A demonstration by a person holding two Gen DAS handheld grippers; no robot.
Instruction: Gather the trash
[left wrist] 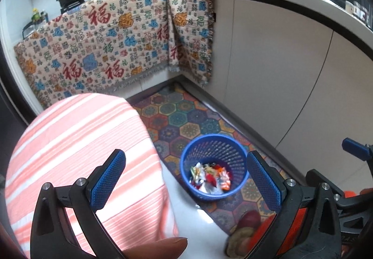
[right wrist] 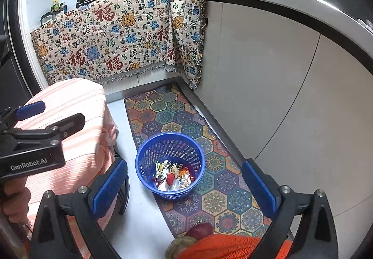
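Observation:
A blue perforated basket (left wrist: 213,165) stands on the floor rug and holds several crumpled colourful wrappers (left wrist: 209,177). It also shows in the right wrist view (right wrist: 170,163), with the wrappers (right wrist: 173,176) at its bottom. My left gripper (left wrist: 186,179) is open and empty, held above the basket and the edge of a pink-striped cloth surface (left wrist: 81,154). My right gripper (right wrist: 184,189) is open and empty, above the basket. The left gripper (right wrist: 30,123) appears at the left of the right wrist view.
A patterned hexagon rug (right wrist: 186,142) runs along white cabinets (right wrist: 268,84). The pink-striped covered table (right wrist: 70,123) stands at left. A printed cloth (right wrist: 112,42) hangs over the stove counter with pans above. A slippered foot (right wrist: 200,231) is near the bottom edge.

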